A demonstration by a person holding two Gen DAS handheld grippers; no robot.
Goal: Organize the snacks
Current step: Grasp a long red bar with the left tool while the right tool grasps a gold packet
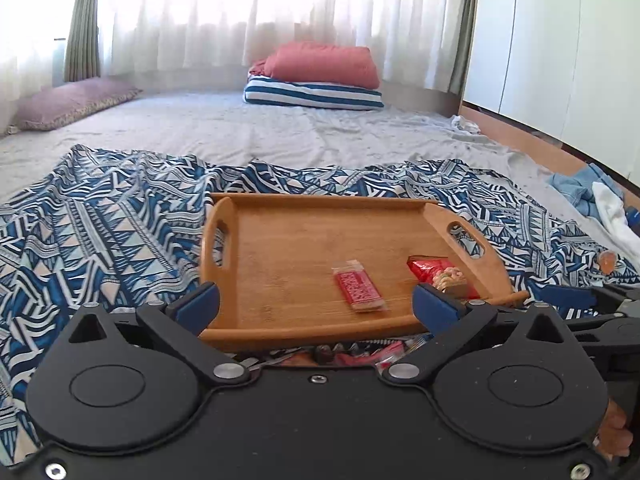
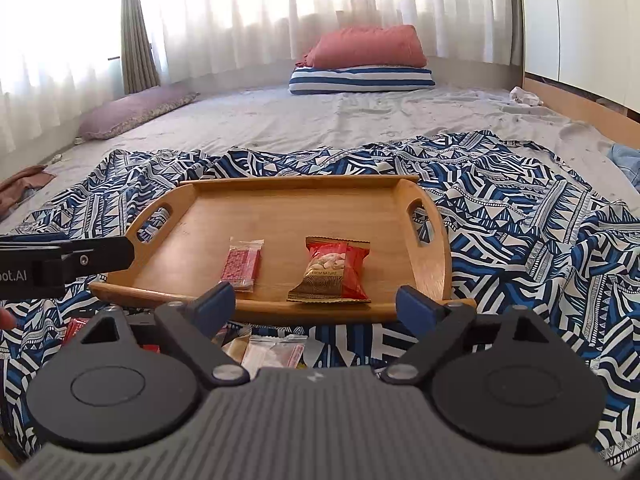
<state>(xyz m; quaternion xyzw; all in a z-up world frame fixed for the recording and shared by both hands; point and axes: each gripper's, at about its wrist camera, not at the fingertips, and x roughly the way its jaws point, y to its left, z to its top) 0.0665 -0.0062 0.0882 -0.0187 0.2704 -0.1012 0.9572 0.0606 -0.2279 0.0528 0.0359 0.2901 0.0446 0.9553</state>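
Observation:
A wooden tray (image 1: 280, 240) (image 2: 280, 208) with cut-out handles lies on a blue patterned cloth. Two snacks rest on it: a small red bar in clear wrap (image 1: 358, 290) (image 2: 242, 266) and a red nut packet (image 1: 438, 276) (image 2: 332, 272). My left gripper (image 1: 316, 304) stands open at the tray's near edge, nothing between its blue pads. My right gripper (image 2: 316, 304) is open too, just short of the tray and empty. Several more wrapped snacks (image 2: 268, 350) (image 1: 360, 354) lie on the cloth under the grippers, partly hidden.
The patterned cloth (image 2: 520, 240) covers a grey mattress. A red cushion on a striped pillow (image 2: 362, 60) and a mauve pillow (image 2: 132, 110) sit far back. Loose clothes (image 1: 600, 200) lie at the right. The left gripper's side (image 2: 64, 264) shows in the right wrist view.

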